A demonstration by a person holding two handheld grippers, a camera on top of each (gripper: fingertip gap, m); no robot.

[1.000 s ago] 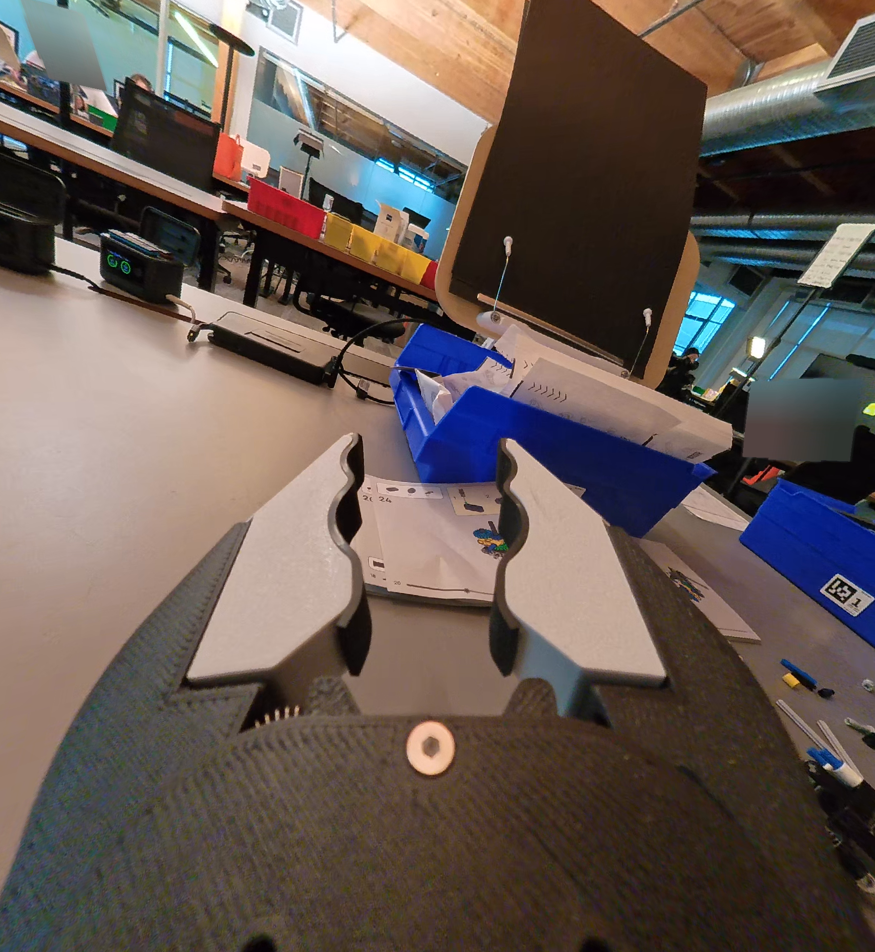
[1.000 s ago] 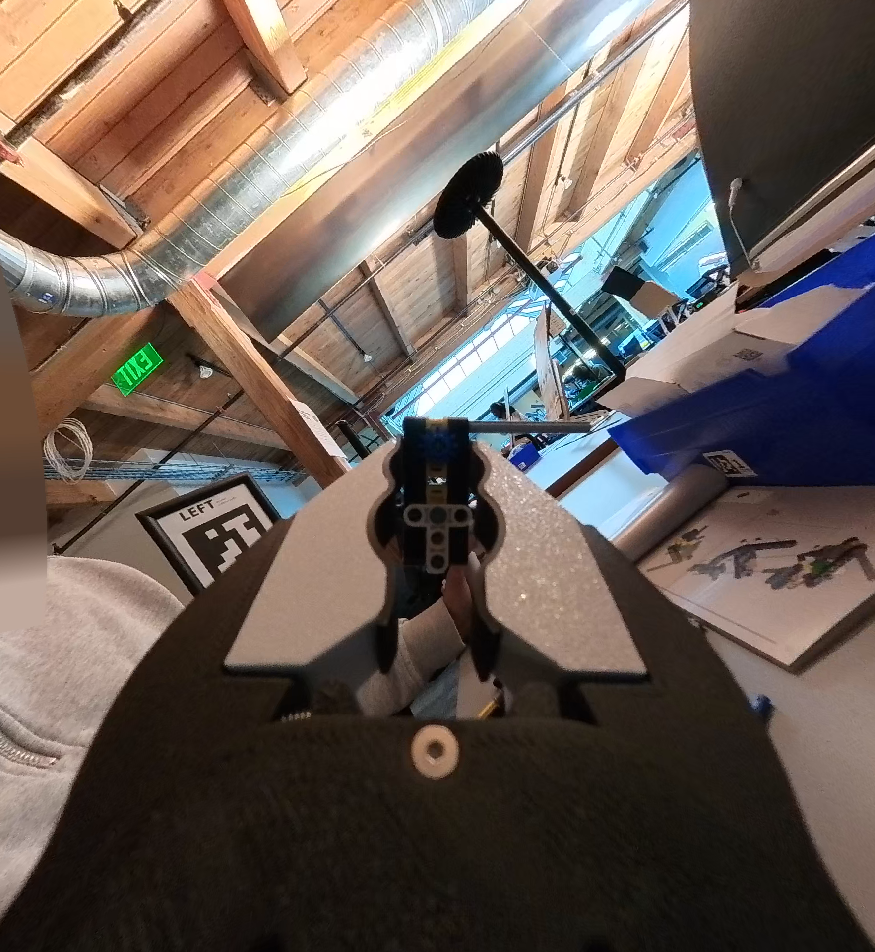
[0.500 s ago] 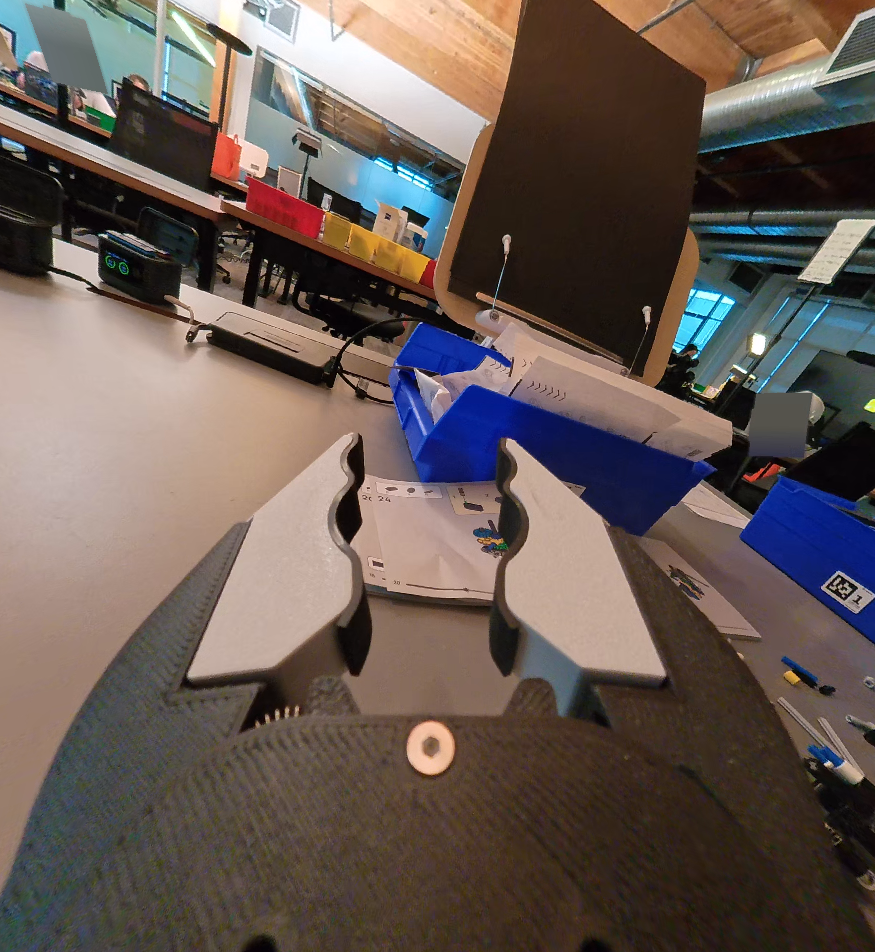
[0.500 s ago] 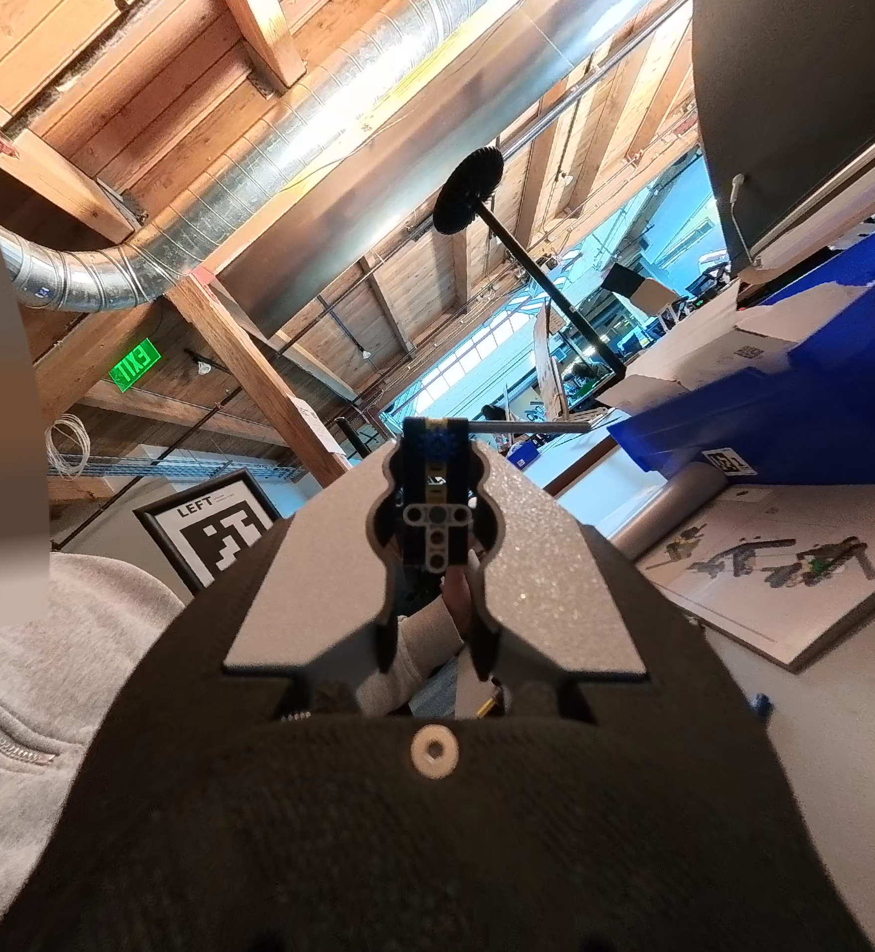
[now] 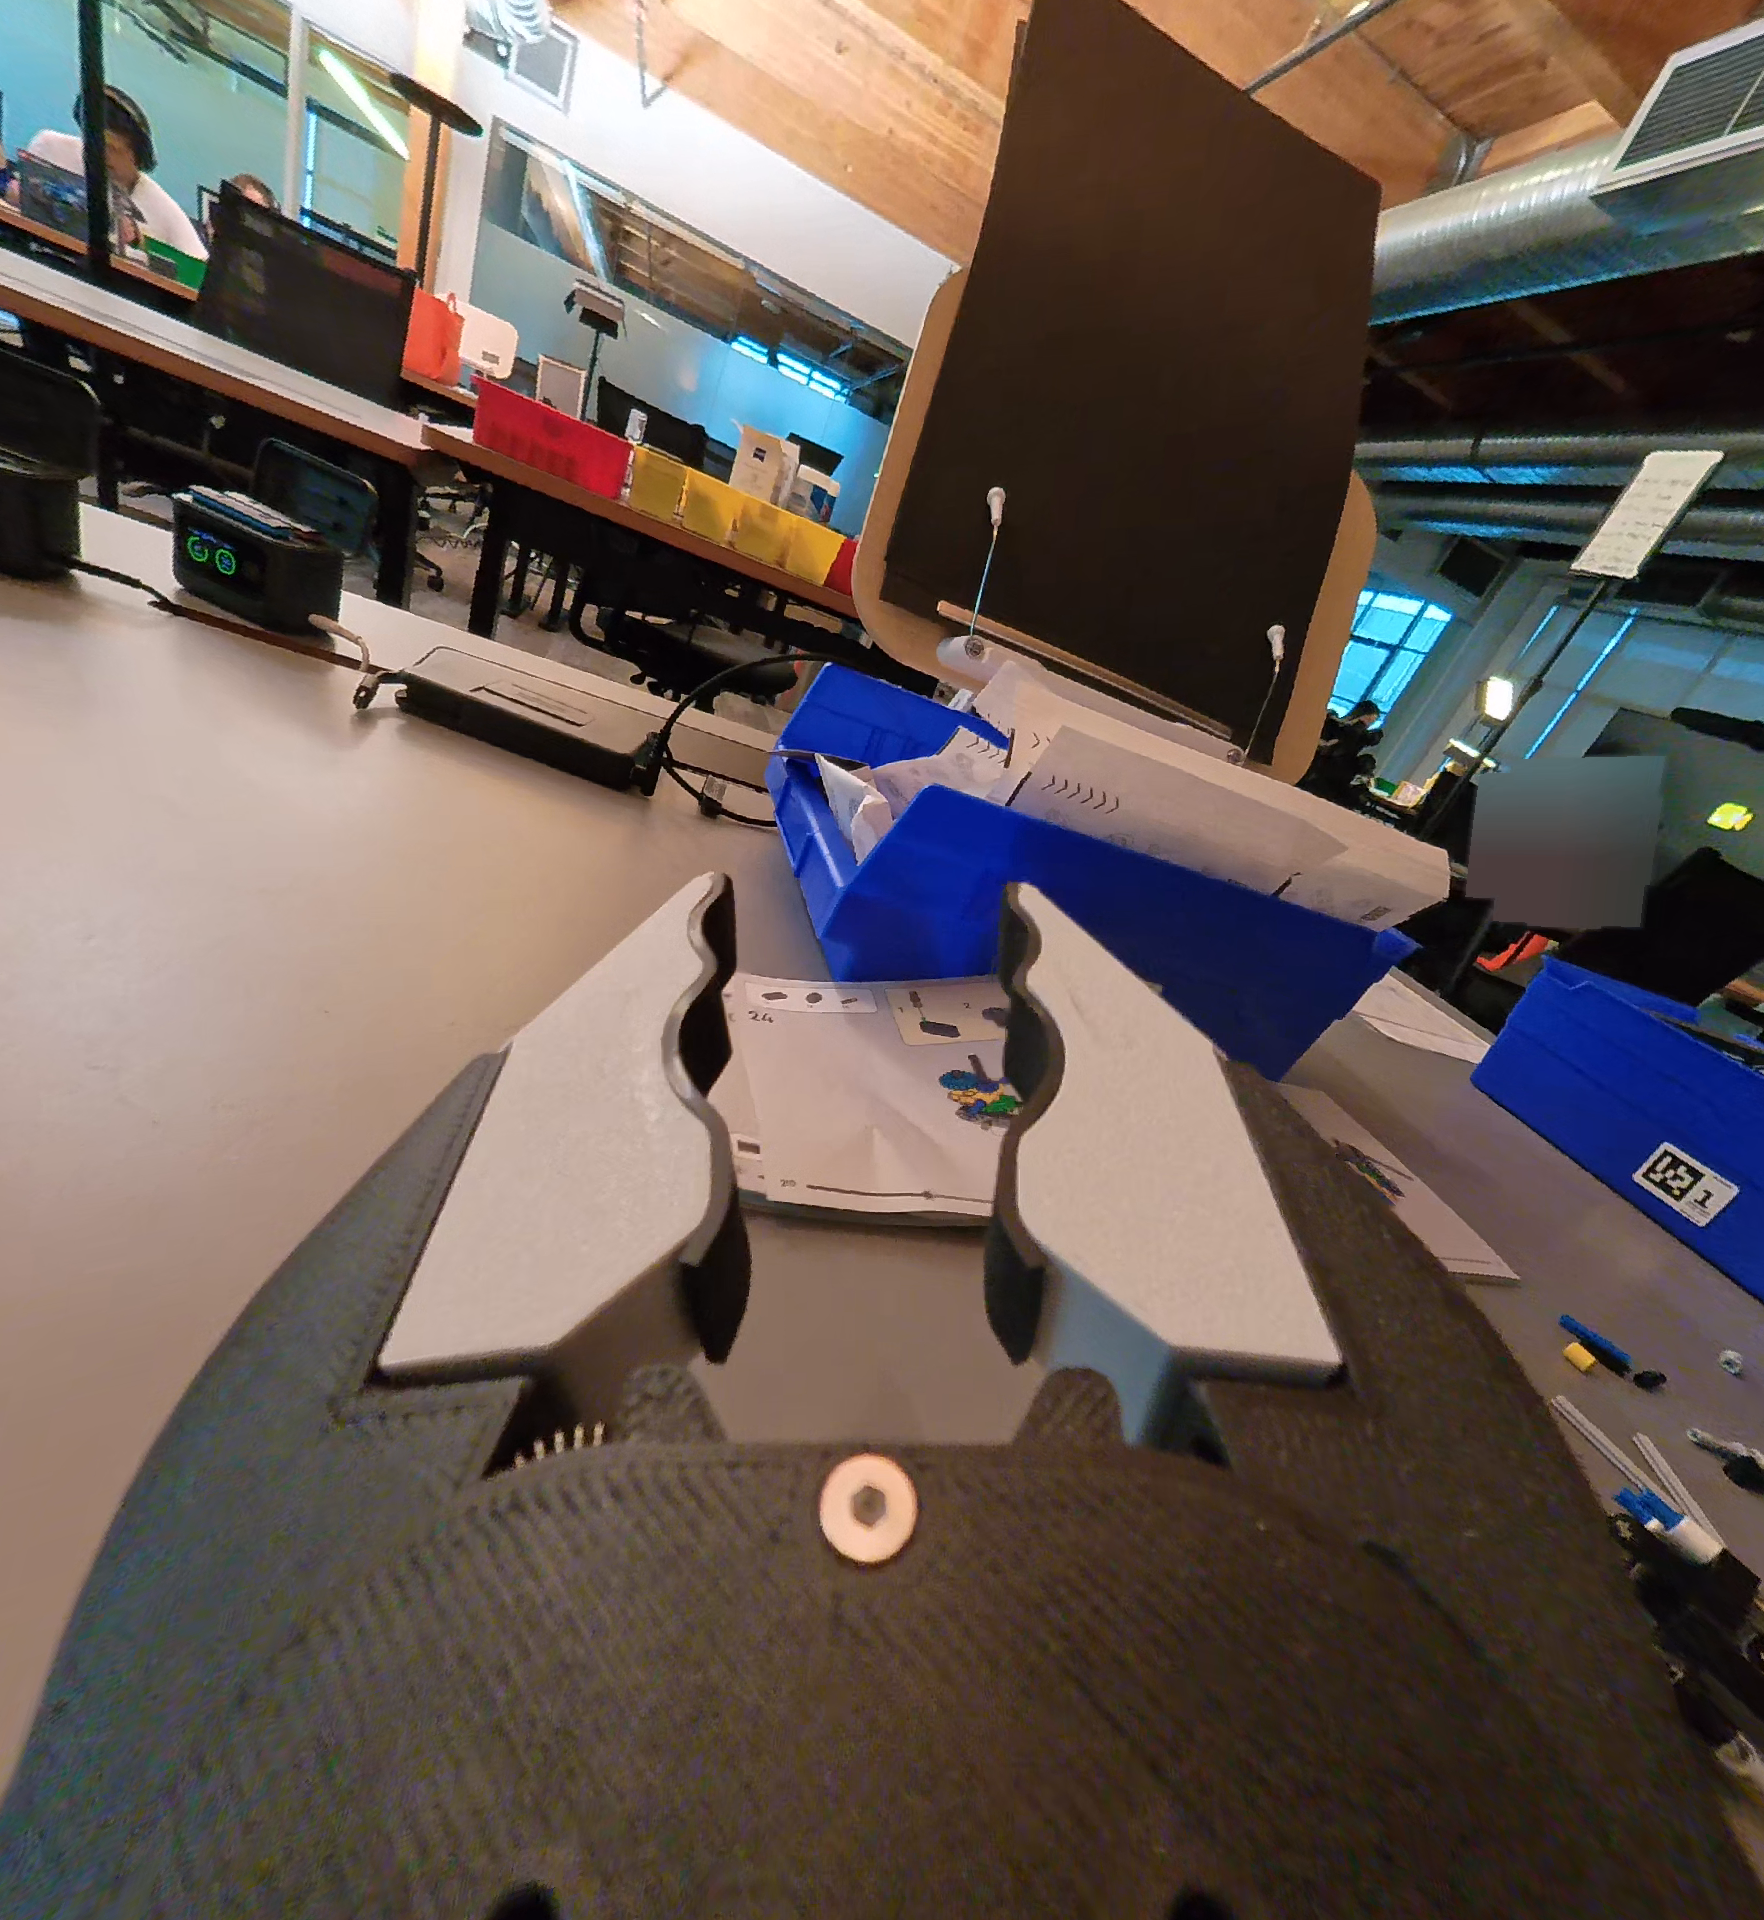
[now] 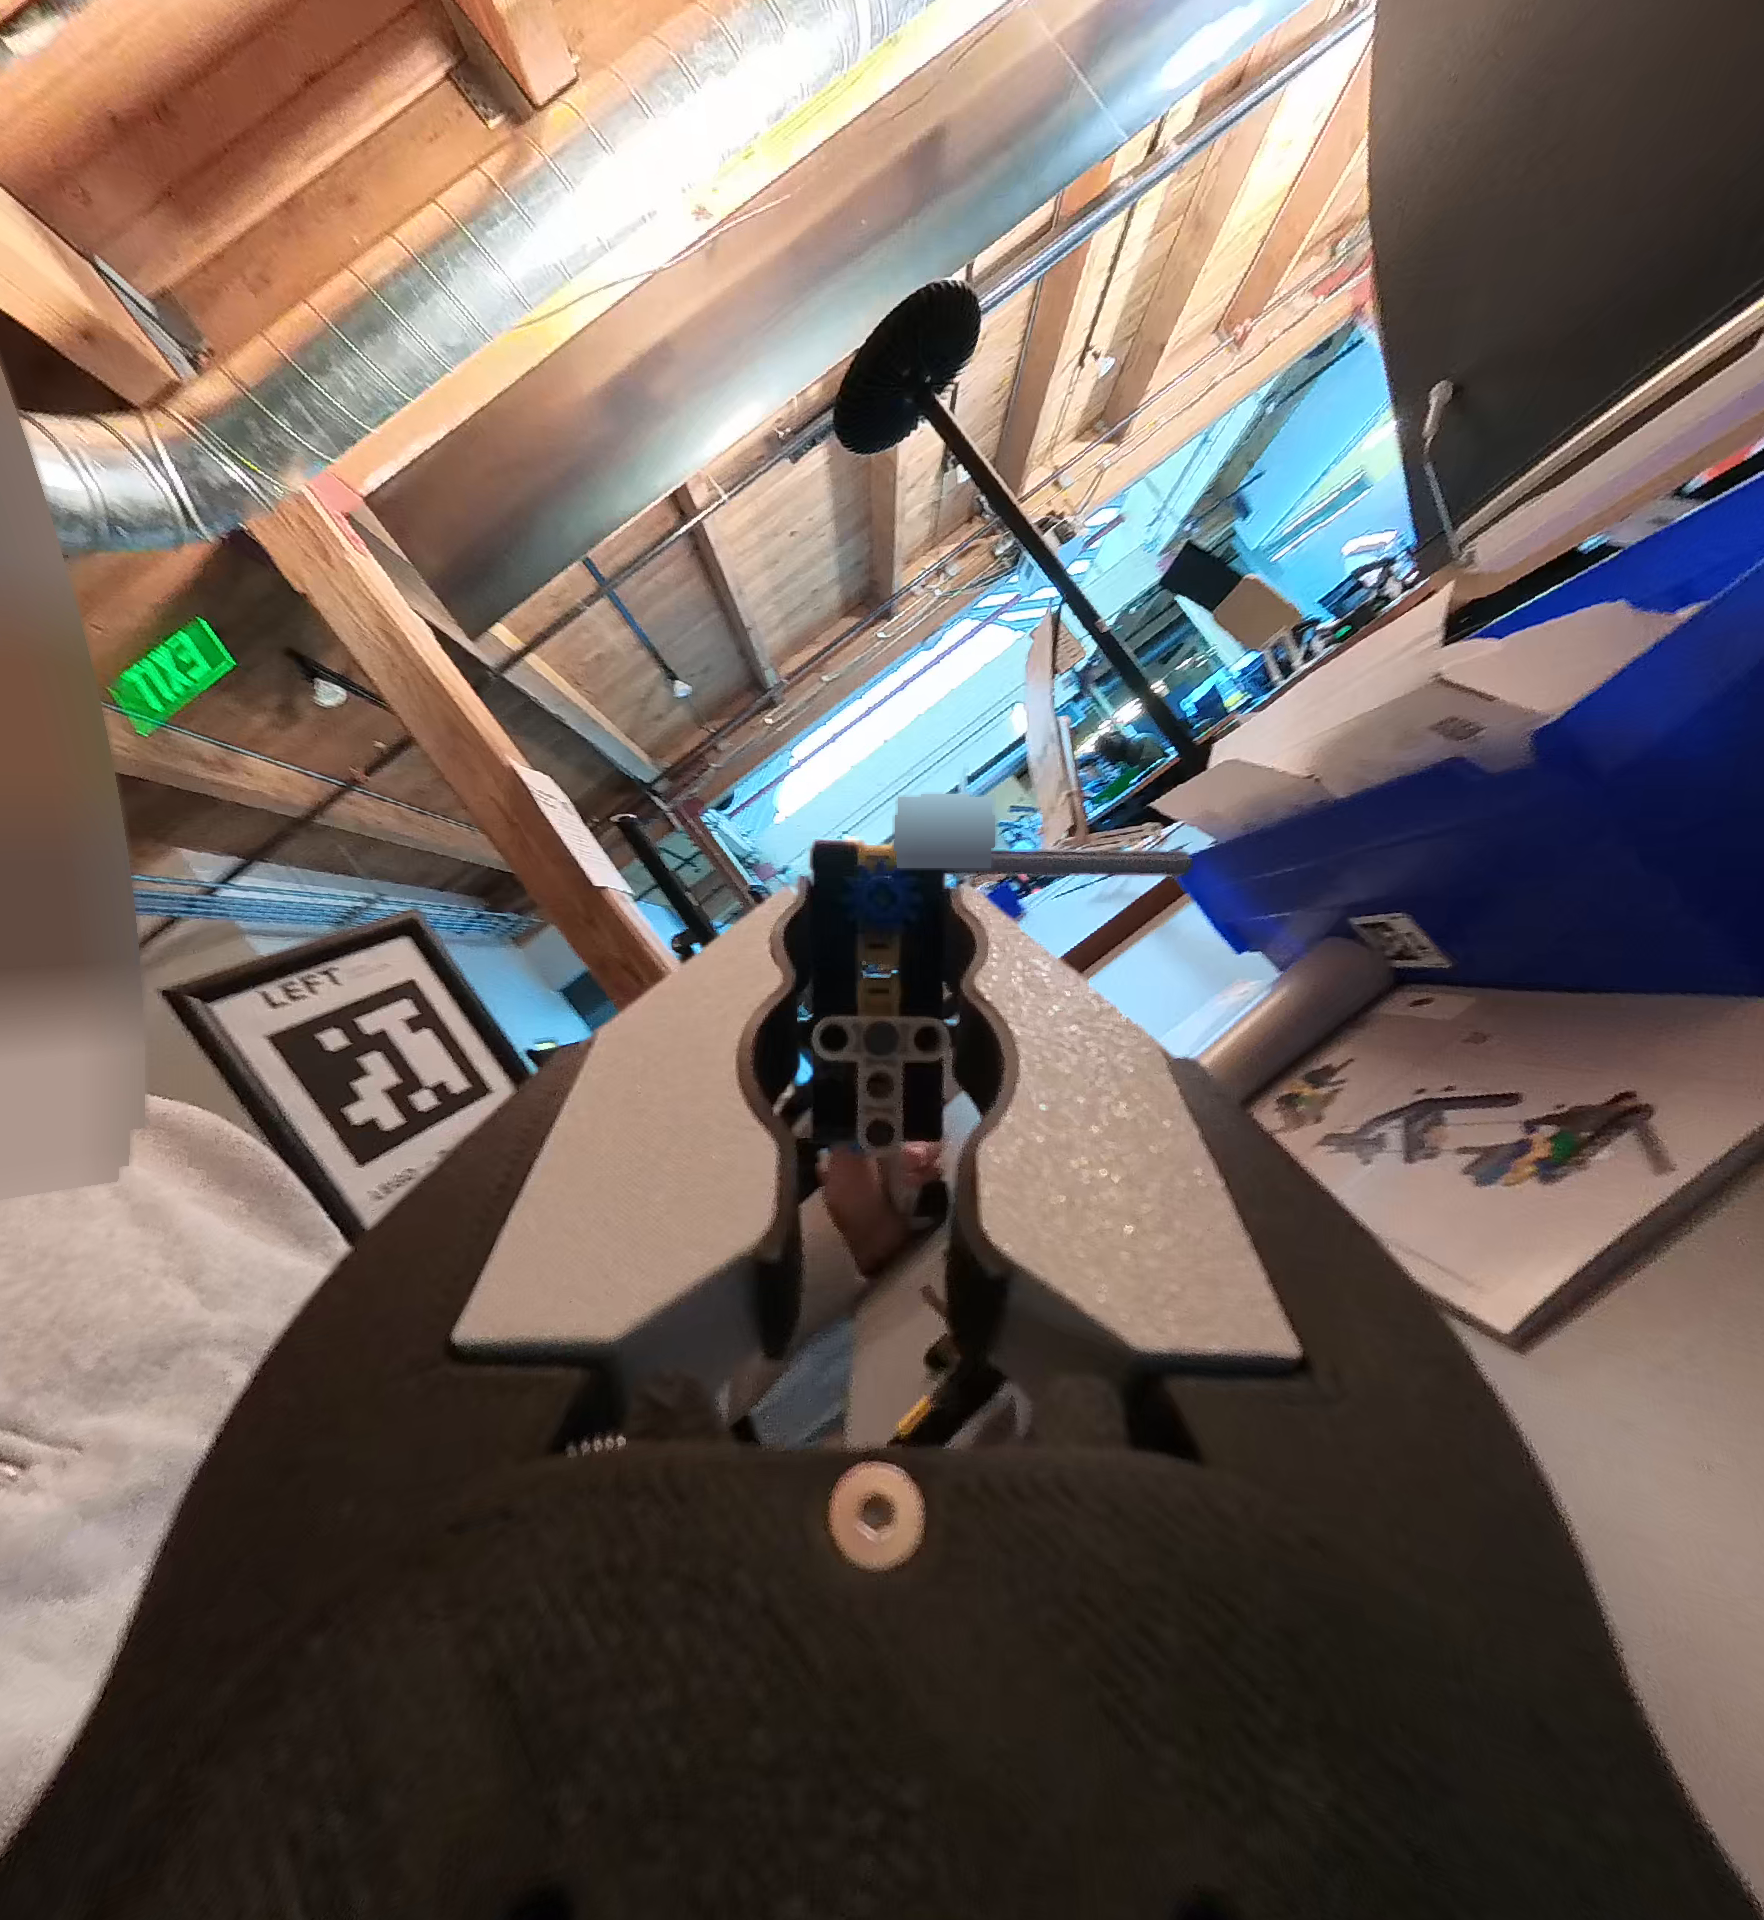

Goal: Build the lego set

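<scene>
My right gripper (image 6: 880, 914) is shut on a small lego assembly (image 6: 880, 1018): black beams, a yellow part, a blue gear and a grey T-shaped piece, with a grey axle (image 6: 1086, 862) sticking out to the right. It is held up in the air, tilted toward the ceiling. My left gripper (image 5: 862, 914) is open and empty, low over the table, facing an open instruction booklet (image 5: 857, 1101). Loose lego pieces (image 5: 1605, 1356) and a dark partial build (image 5: 1730, 1631) lie at the right in the left wrist view.
A blue bin (image 5: 1065, 883) with white paper and boxes stands behind the booklet, under a black board on a stand (image 5: 1138, 353). A second blue bin (image 5: 1667, 1122) is at the right. A second booklet (image 6: 1460, 1143) lies on the table. The left gripper's tag plate (image 6: 369, 1060) and a grey sleeve (image 6: 78, 1299) are near.
The right gripper has tilted slightly with the lego assembly still in it. The left gripper has stayed open and nearly still.
</scene>
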